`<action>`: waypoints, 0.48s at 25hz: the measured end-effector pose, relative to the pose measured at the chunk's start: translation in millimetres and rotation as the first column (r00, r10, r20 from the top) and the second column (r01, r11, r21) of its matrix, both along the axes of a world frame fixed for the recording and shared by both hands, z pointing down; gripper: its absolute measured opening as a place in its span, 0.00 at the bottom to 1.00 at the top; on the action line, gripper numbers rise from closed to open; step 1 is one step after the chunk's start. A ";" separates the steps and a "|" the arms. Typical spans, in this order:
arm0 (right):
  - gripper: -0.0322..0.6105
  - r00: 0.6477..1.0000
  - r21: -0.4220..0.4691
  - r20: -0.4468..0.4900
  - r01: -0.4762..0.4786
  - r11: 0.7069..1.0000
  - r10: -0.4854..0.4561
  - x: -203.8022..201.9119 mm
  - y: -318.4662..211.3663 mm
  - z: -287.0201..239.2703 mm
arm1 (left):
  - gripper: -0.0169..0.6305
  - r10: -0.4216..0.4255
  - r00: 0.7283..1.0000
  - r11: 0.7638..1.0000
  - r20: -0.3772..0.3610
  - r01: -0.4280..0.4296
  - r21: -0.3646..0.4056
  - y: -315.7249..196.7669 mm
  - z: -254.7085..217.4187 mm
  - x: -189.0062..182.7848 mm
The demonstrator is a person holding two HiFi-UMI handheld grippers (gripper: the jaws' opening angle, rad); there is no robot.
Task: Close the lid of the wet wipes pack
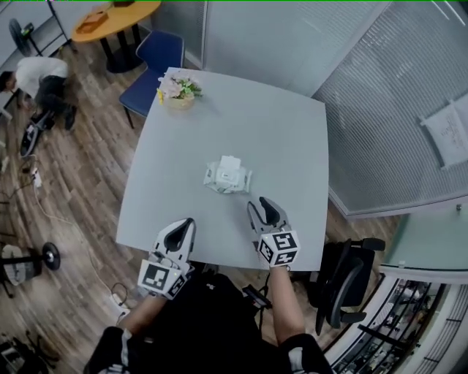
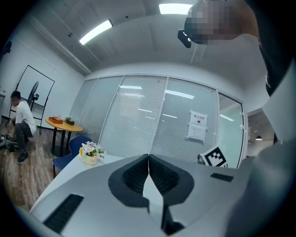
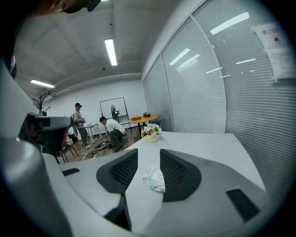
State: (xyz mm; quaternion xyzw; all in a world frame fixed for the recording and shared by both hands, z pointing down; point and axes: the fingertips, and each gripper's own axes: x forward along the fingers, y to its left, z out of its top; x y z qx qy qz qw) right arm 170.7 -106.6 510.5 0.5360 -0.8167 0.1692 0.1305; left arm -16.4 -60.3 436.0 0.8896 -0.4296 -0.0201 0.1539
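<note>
The wet wipes pack lies crumpled near the middle of the grey table, with a white flap showing on its top. Both grippers hover over the table's near edge, short of the pack. My right gripper is just to the near right of it, and its jaws stand apart with nothing between them. In the right gripper view the pack shows through the gap of that gripper, still ahead of the tips. My left gripper is at the near left, and in the left gripper view its pads meet, empty.
A small pot of flowers stands at the table's far left corner. A blue chair and a round orange table are beyond it. A black office chair is at the near right. A person crouches on the floor at left. Glass walls with blinds are on the right.
</note>
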 end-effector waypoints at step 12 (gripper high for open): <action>0.33 0.993 -0.316 0.052 0.120 0.941 -0.110 21.2 -169.9 155.1 | 0.06 0.073 0.997 0.991 -0.018 -0.075 -0.109 -127.0 49.5 34.7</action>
